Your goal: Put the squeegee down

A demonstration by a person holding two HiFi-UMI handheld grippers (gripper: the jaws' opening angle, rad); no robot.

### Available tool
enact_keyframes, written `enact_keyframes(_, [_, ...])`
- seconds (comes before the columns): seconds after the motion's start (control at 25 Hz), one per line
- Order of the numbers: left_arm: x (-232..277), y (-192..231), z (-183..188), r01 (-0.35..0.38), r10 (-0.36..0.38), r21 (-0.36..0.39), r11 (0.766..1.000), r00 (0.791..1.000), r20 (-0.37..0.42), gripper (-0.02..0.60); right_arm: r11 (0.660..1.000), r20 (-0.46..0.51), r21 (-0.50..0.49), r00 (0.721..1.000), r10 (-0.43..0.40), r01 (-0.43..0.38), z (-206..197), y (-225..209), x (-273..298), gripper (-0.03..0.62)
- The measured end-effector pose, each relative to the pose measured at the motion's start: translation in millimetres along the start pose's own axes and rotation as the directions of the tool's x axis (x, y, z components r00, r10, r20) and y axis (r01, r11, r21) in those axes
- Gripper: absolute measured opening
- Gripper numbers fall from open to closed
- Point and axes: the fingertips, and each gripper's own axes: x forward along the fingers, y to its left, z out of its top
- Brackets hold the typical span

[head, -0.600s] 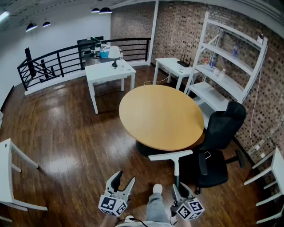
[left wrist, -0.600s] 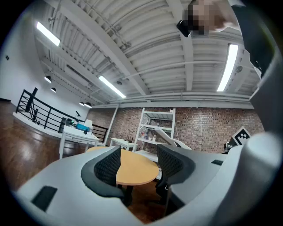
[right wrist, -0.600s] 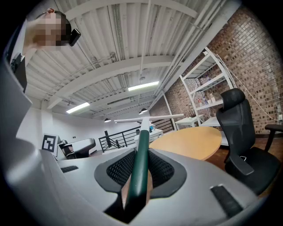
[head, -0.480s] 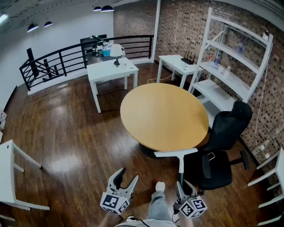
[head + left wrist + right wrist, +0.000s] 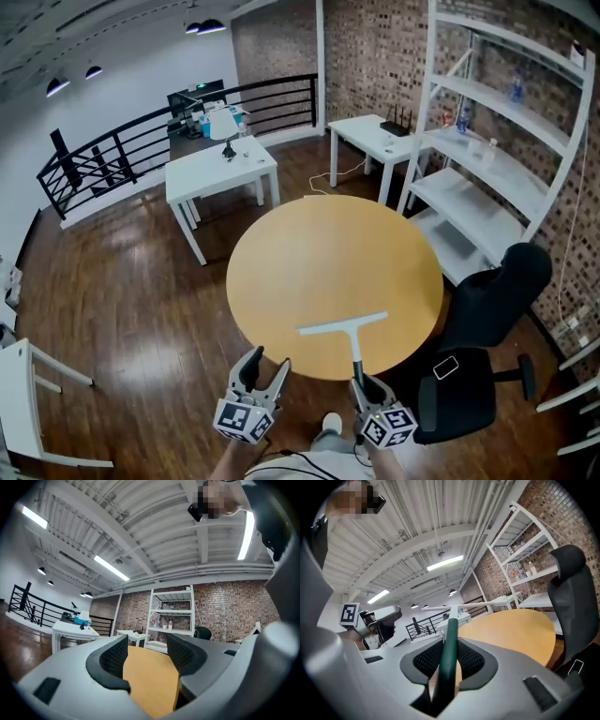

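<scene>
The squeegee has a white blade bar and a dark green handle. My right gripper is shut on that handle at the near edge of the round wooden table, and the blade hangs over the table's near part. In the right gripper view the handle runs up between both pads to the white blade. My left gripper is open and holds nothing, just left of the right one at the table's near edge. The left gripper view shows the tabletop between its spread pads.
A black office chair stands right of the table, with a white shelf unit on the brick wall behind it. Two white tables stand beyond, before a black railing. Another white table is at the left.
The view has moved forward: the round table is now directly in front of both grippers. The squeegee blade, earlier short of the table's edge, now hangs over the tabletop.
</scene>
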Motion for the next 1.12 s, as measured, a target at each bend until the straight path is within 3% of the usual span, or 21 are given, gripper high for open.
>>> enact_keyframes(0.24, [81.1,18.9,-12.5,-0.040,0.040,0.015,0.999,0.998,-0.043,0.239,1.000,-0.099,-0.027,0.995,-0.001,-0.001,20.3,-80.0,64.1,0.114])
enact_keyframes(0.36, [94.9,39.4,-17.2,-0.064,0.065,0.018,0.998,0.996,-0.063,0.239,0.998,-0.132,-0.031,0.990,-0.055,0.051,16.8,-109.6,80.3,0.114])
enact_keyframes(0.52, [112.9,59.2,-22.1,-0.023,0.022,-0.004,1.000,0.997,-0.076,0.239,0.988,-0.160,-0.024,0.975,-0.154,0.152,-4.8,-144.5,119.0,0.114])
enact_keyframes(0.68, [129.3,71.7,-32.1,0.025,-0.029,-0.040,0.999,0.995,-0.096,0.239,0.967,-0.227,-0.015,0.941,-0.250,0.253,-37.4,-197.4,181.7,0.114])
enact_keyframes(0.8, [130.3,79.5,-37.5,0.028,-0.033,-0.043,0.999,0.993,-0.118,0.239,0.958,-0.276,-0.049,0.918,-0.284,0.282,-52.0,-232.7,237.0,0.114])
enact_keyframes(1.12, [93.8,123.6,-57.7,-0.087,0.081,-0.016,0.996,0.971,-0.224,0.239,0.921,-0.352,-0.188,0.852,-0.388,0.342,-59.9,-289.7,344.5,0.114])
